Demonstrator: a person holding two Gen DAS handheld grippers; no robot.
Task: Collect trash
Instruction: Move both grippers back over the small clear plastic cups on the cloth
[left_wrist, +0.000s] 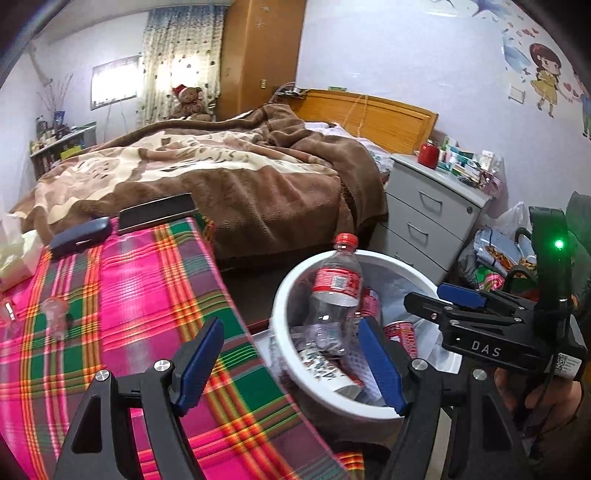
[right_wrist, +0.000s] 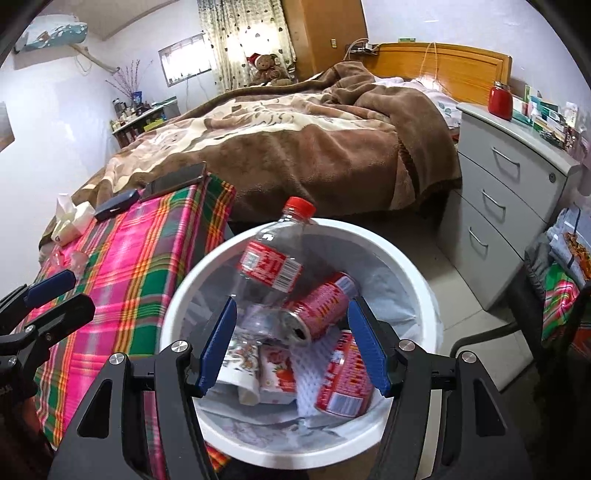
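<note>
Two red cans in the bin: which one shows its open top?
The upper can, lying against the plastic bottle, shows its silver top. The lower can by the bin wall shows only its label.

The worktop (left_wrist: 147, 295), draped in a pink, green and orange plaid cloth, is sitting against the foot of the bed (right_wrist: 295, 147). Along its far edge a dark flat case (left_wrist: 157, 214) and a navy case (left_wrist: 79, 236) are lying side by side, with a tissue pack (right_wrist: 70, 218) near the left corner and small clear plastic pieces (left_wrist: 55, 314) sitting further in. Beside the worktop, a white bin (right_wrist: 413, 258) holding bottles and cans is standing on the floor (right_wrist: 461, 295), as is a grey drawer unit (right_wrist: 509, 192).
</note>
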